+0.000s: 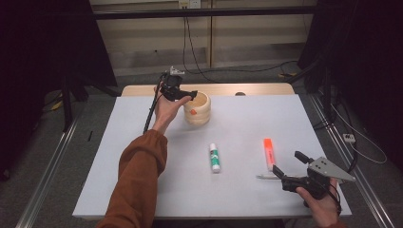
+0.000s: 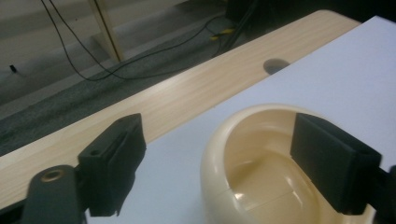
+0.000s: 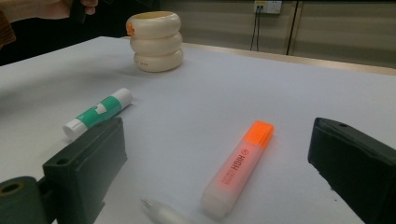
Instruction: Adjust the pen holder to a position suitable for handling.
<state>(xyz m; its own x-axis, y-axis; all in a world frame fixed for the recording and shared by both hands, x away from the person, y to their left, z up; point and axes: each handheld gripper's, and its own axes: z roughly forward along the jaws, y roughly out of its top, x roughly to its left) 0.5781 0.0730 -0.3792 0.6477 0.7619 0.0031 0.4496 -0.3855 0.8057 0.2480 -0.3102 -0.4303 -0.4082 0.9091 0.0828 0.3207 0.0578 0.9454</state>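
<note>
A cream ribbed cup stands at the far middle of the white tabletop, with a small orange mark on its side. My left gripper is open and straddles the cup's rim: one jaw hangs inside the cup, the other stands outside, apart from the wall. The cup is seen far off in the right gripper view. My right gripper rests open at the near right. An orange highlighter lies between and beyond its jaws, untouched.
A green-and-white glue stick lies mid-table. A clear pen lies just in front of the right gripper. A wooden strip borders the far edge, with cables on the floor beyond.
</note>
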